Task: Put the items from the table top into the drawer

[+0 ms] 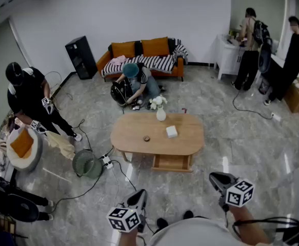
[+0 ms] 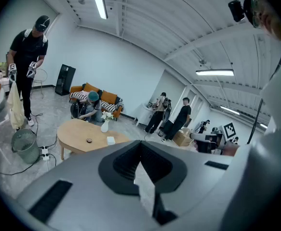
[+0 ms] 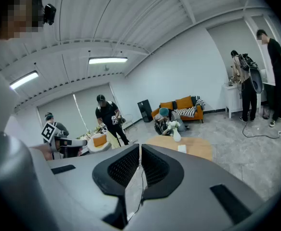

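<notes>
An oval wooden table (image 1: 139,129) stands in the middle of the floor. On it are a white vase with flowers (image 1: 160,113), a small white box (image 1: 172,131) and a small dark round item (image 1: 146,138). A drawer (image 1: 172,162) hangs open under the table's near edge. My left gripper (image 1: 140,194) and right gripper (image 1: 215,177) are low in the head view, well short of the table, both shut on nothing. The table (image 2: 80,131) with its items also shows far ahead past the left gripper (image 2: 140,146). Beyond the right gripper (image 3: 140,147) lies the same table (image 3: 193,147).
A green bin (image 1: 86,164), a power strip (image 1: 107,161) and cables lie left of the table. A person (image 1: 135,83) crouches before an orange sofa (image 1: 144,55). Another person (image 1: 30,97) stands at left; two stand at back right by a white cabinet (image 1: 226,53).
</notes>
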Demonstrator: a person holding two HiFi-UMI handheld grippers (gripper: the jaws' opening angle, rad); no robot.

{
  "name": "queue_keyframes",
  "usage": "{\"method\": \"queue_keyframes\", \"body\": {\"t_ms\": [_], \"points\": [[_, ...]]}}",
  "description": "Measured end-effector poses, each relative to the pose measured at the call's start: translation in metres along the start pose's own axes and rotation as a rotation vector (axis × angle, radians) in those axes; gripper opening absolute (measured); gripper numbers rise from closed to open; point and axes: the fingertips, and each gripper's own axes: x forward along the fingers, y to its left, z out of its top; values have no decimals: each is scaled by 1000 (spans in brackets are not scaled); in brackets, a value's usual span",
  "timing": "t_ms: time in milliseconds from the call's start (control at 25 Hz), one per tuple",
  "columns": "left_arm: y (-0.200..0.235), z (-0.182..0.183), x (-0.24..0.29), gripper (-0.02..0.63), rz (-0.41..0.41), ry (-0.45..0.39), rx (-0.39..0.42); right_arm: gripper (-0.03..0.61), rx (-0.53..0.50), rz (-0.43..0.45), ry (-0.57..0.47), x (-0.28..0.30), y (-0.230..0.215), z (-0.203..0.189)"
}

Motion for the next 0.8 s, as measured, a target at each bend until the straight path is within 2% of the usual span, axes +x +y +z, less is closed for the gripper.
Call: {"method": "queue_keyframes", "body": {"t_ms": [800], "points": [[-3,-2,9,2,16,12,-10,43,35,13,19,-3,-13,0]]}}
